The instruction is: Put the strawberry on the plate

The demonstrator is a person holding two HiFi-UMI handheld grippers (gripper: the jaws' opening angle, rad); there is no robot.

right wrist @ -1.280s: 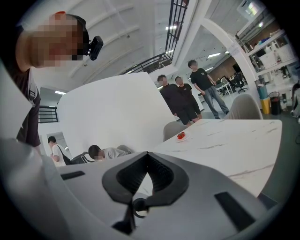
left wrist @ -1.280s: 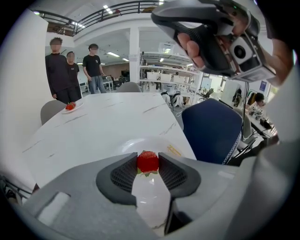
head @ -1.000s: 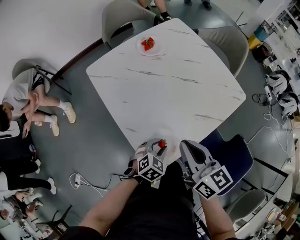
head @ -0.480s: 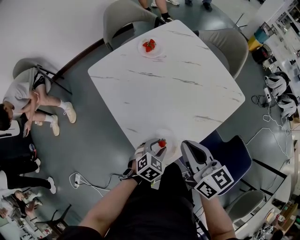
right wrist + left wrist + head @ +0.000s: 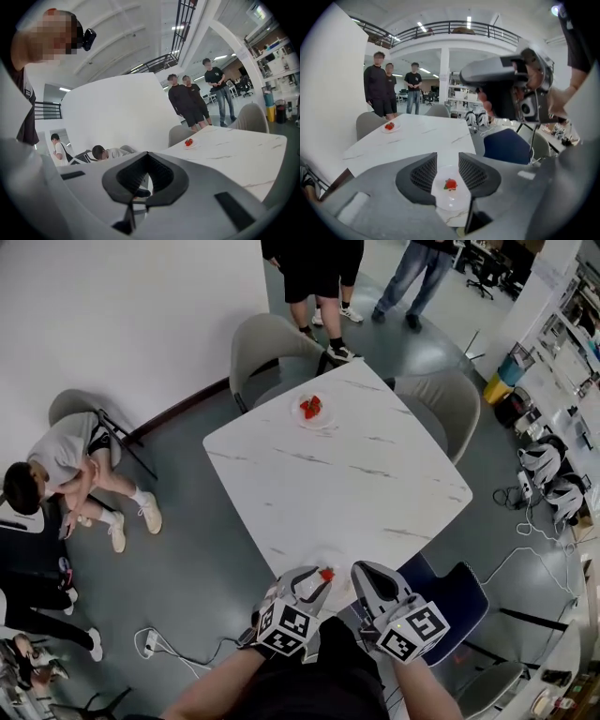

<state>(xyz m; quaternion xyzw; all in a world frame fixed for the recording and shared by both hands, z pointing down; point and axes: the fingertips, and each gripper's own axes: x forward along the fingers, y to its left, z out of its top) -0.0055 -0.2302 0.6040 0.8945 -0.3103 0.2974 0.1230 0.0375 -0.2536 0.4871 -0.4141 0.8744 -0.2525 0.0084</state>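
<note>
white marble desk (image 5: 375, 484), grey floor all round. left tool (image 5: 447, 161) wide open over the strawberry (image 5: 450, 184) on its plate (image 5: 450, 201), clearest in the left gripper view. right tool (image 5: 146, 157) closed, empty.

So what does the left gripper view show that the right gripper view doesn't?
Only the left gripper view: the near plate holding one strawberry, seen between the left gripper's open jaws, and the right gripper. Only the right gripper view: seated people by the white wall, past its own shut jaws. Both: the marble table, the far plate of strawberries, three standing people.
</note>
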